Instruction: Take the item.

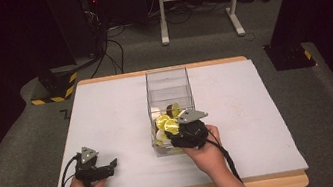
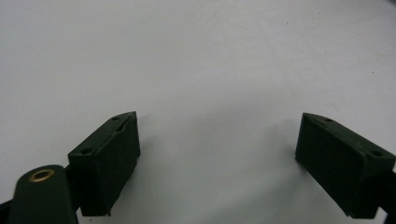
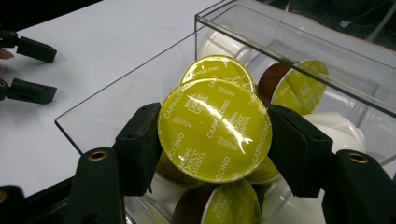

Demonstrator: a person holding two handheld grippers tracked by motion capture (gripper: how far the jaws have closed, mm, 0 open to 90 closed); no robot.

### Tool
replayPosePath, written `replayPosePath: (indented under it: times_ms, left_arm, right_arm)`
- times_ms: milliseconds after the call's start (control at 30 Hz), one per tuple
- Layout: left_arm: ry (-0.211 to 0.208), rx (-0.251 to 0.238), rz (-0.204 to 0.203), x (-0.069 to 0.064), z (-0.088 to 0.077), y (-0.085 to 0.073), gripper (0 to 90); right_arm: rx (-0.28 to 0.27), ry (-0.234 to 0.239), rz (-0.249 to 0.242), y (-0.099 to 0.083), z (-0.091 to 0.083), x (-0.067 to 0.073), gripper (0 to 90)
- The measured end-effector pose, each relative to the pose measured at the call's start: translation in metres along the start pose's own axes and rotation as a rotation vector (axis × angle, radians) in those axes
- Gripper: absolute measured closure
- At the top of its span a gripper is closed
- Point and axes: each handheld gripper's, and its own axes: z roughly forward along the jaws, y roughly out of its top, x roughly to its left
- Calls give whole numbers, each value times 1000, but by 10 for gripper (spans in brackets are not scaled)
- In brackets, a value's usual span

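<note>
One capsule (image 3: 215, 129) sits clamped in the right tool (image 3: 212, 140) over the clear box (image 1: 166, 81) mid-worktop, likely mid-transfer, needing a steady carry; left tool (image 2: 217, 154) rests spread empty near the front-left corner.

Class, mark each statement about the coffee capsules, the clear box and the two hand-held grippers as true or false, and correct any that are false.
1. The right gripper grips a yellow-lidded capsule between its jaws. True.
2. The left gripper holds a capsule too. False: its jaws stand wide apart with bare white table between them.
3. The clear box is empty. False: several capsules lie in it, at the end nearer the person.
4. The held capsule's lid reads "Cappuccino". True.
5. The left gripper is over the box. False: it sits near the table's left front edge, apart from the box.
</note>
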Motion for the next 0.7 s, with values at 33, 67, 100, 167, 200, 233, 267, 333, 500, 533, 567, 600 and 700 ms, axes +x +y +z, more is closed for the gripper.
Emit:
replayPosePath:
  times_ms: [33, 67, 100, 167, 200, 233, 267, 333, 500, 533, 567, 600, 700]
  left_arm:
    - [0, -1, -1, 0, 0, 0, 139]
    - [0, -1, 0, 0, 0, 0, 139]
    - [0, 0, 1, 0, 0, 0, 139]
    - [0, 0, 2, 0, 0, 0, 139]
    - [0, -1, -1, 0, 0, 0, 139]
    - [0, -1, 0, 0, 0, 0, 139]
    - [0, 0, 0, 0, 0, 0, 139]
    - [0, 0, 0, 0, 0, 0, 139]
    - [1, -1, 0, 0, 0, 0, 139]
    - [0, -1, 1, 0, 0, 0, 139]
    - [0, -1, 0, 0, 0, 0, 139]
    - [0, -1, 1, 0, 0, 0, 139]
    - [1, -2, -1, 0, 0, 0, 140]
  right_arm:
    - [0, 0, 0, 0, 0, 0, 384]
    - [-5, -6, -9, 0, 0, 0, 384]
    - [-5, -6, -9, 0, 0, 0, 384]
    - [-10, -6, -6, 1, -1, -1, 384]
    - [-14, -7, -6, 1, -1, -1, 384]
    - [-18, -7, -7, 1, -2, -1, 384]
    - [-20, -9, -7, 1, -2, 0, 384]
    - [-26, -6, -6, 1, -3, 1, 384]
    - [-29, -6, -10, 1, -5, 1, 384]
    - [-30, -5, -10, 1, -5, 0, 384]
    - [-33, -3, -8, 1, -6, -1, 384]
    - [-37, -6, -5, 0, -7, -2, 384]
    - [-40, -7, 1, 0, -9, -3, 384]
